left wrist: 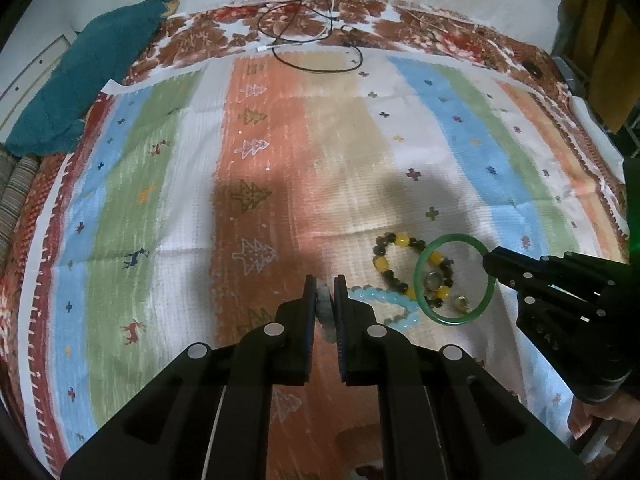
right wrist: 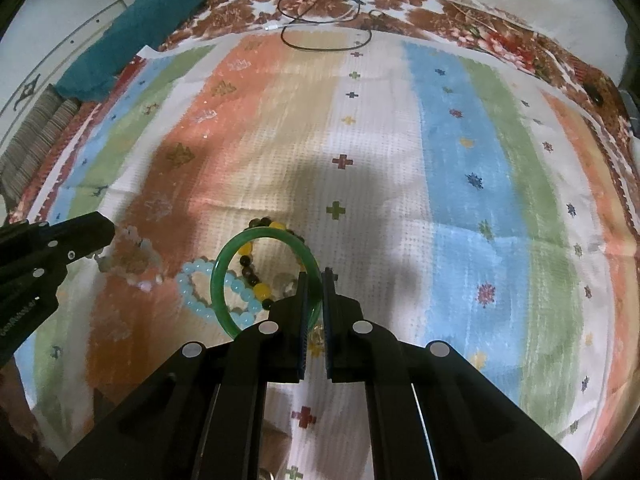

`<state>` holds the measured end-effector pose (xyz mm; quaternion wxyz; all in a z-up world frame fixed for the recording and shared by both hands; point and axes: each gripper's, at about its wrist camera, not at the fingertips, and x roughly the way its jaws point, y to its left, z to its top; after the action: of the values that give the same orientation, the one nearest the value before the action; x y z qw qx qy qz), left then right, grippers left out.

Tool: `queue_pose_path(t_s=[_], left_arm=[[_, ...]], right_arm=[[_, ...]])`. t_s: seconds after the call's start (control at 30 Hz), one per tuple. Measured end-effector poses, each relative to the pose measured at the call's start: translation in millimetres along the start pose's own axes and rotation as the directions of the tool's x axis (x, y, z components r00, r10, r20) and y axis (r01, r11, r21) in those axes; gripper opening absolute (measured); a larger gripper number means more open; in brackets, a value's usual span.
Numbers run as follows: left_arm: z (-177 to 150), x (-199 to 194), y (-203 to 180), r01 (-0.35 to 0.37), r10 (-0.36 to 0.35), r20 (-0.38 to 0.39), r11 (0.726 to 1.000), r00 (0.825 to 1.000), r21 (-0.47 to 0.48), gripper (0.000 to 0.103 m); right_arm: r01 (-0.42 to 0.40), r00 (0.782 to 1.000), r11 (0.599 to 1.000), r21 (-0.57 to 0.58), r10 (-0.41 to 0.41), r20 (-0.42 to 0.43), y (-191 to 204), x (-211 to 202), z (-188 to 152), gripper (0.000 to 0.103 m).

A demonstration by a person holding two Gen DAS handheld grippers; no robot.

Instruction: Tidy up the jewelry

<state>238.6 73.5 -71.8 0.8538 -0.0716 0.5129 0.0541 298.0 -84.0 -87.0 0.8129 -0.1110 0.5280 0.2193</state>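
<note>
Looking along the left wrist view first, the left gripper (left wrist: 324, 300) is seen closed on a pale beaded bracelet (left wrist: 325, 312), whose whitish-grey beads are pinched between the two pads, with part of the strand trailing below the tips. It is judged to be held so that it can be carried clear of the pile. Just right of the tips, a light-blue bead bracelet (left wrist: 394, 306) lies on the striped cloth (left wrist: 160, 200), and beyond it a yellow-and-dark bead bracelet (left wrist: 400, 264) is spread out. The right gripper (left wrist: 490, 260) is seen at the right, clamped on the rim of a green bangle (left wrist: 456, 278), which is tilted over the loose pieces.

In the right wrist view, the bangle's rim (right wrist: 224, 280) is seen passing between the closed pads of the right gripper (right wrist: 314, 280), so the ring hangs out to the left of the fingers. An edge grip is judged to have been chosen because the hoop is rigid and thin. The blue (right wrist: 196, 276) and yellow-and-dark (right wrist: 256, 276) strands are seen partly through it, lying on the cloth below. The left gripper (right wrist: 106, 240) is seen at the left with the pale beads (right wrist: 140, 256) dangling blurred from it.
</note>
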Motion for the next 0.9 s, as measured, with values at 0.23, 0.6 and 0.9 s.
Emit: queue_pose_path(t_s=[0.23,0.6,0.9], left_arm=[[-5.7,-18.9,-6.0,0.022,-0.022,0.027,1.0,0.999,0.005,0.008],[-16.0,-42.3,-13.8,0.053,-0.053,0.062,0.999,0.997,0.012,0.008],[-21.9,-57.4,-18.3,0.072,-0.073,0.085,0.997,0.994,0.015,0.008]], right_arm=[[-0.009,1.0,1.0,0.002,0.009,0.021,2.0,-15.6,-6.2,0.007],[-0.01,0.999,1.0,0.005,0.01,0.039,4.4,-30.1,-15.0,0.007],[-0.012,0.998,1.0,-0.001,0.012,0.055,7.1,-40.3,-21.8,0.007]])
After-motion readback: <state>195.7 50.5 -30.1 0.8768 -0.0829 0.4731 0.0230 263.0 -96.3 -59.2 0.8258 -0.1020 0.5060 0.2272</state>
